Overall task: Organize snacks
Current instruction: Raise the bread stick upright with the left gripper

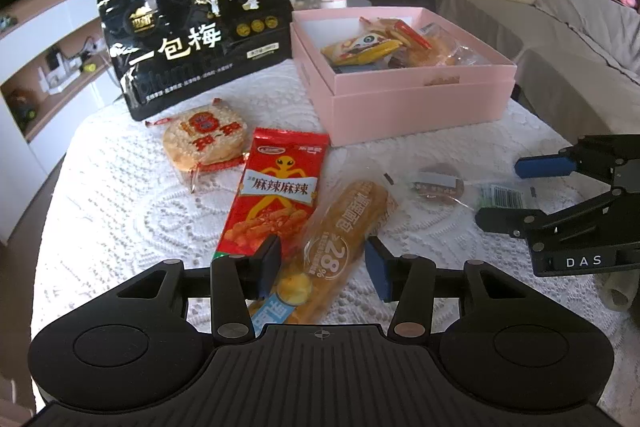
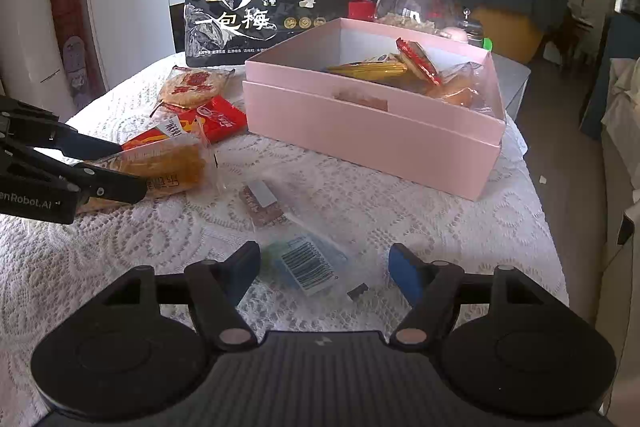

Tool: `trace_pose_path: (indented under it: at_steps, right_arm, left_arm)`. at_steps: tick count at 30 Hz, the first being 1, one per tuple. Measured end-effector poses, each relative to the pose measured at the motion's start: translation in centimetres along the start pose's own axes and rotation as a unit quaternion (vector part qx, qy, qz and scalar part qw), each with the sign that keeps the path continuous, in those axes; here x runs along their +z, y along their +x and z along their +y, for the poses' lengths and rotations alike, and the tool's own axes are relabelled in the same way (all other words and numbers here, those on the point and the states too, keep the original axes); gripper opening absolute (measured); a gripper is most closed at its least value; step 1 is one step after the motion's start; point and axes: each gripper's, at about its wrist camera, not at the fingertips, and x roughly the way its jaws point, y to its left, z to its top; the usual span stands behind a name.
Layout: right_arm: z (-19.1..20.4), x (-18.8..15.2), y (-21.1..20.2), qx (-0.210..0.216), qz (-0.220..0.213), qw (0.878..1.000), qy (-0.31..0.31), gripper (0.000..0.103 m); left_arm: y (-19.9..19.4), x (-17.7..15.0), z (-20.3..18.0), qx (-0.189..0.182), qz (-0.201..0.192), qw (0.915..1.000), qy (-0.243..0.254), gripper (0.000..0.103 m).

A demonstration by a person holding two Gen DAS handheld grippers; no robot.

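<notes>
A pink box [image 1: 420, 99] [image 2: 360, 131] holds several snack packs on the lace-covered table. My left gripper [image 1: 326, 263] is open, its pads on either side of a long bread pack [image 1: 344, 239] [image 2: 168, 167]. A red spicy-snack pack [image 1: 276, 195] [image 2: 208, 123] and a round rice cracker [image 1: 204, 139] [image 2: 188, 87] lie to its left. My right gripper [image 2: 324, 267] [image 1: 516, 191] is open over a clear pack with a barcode [image 2: 308, 263] [image 1: 504, 195]. A clear pack with a brown biscuit [image 1: 438, 183] [image 2: 260, 205] lies between.
A big black plum bag [image 1: 196, 31] [image 2: 264, 7] stands at the table's back. A sofa [image 1: 560, 39] with a paper bag stands to the right in the left wrist view. A glass dome [image 2: 420, 3] stands behind the box. The table edge [image 2: 536, 187] falls off right.
</notes>
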Motion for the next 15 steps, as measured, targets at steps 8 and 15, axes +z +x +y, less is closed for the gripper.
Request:
trace_pose_path:
  at_steps: [8, 15]
  right_arm:
    - [-0.11, -0.02, 0.15, -0.001, 0.001, 1.000, 0.005, 0.077]
    - [-0.31, 0.05, 0.40, 0.003, 0.007, 1.000, 0.009, 0.084]
  left_arm:
    - [0.16, 0.16, 0.06, -0.003, 0.007, 1.0000, -0.006, 0.052]
    - [-0.16, -0.30, 0.07, -0.021, 0.009, 0.9997, 0.006, 0.052]
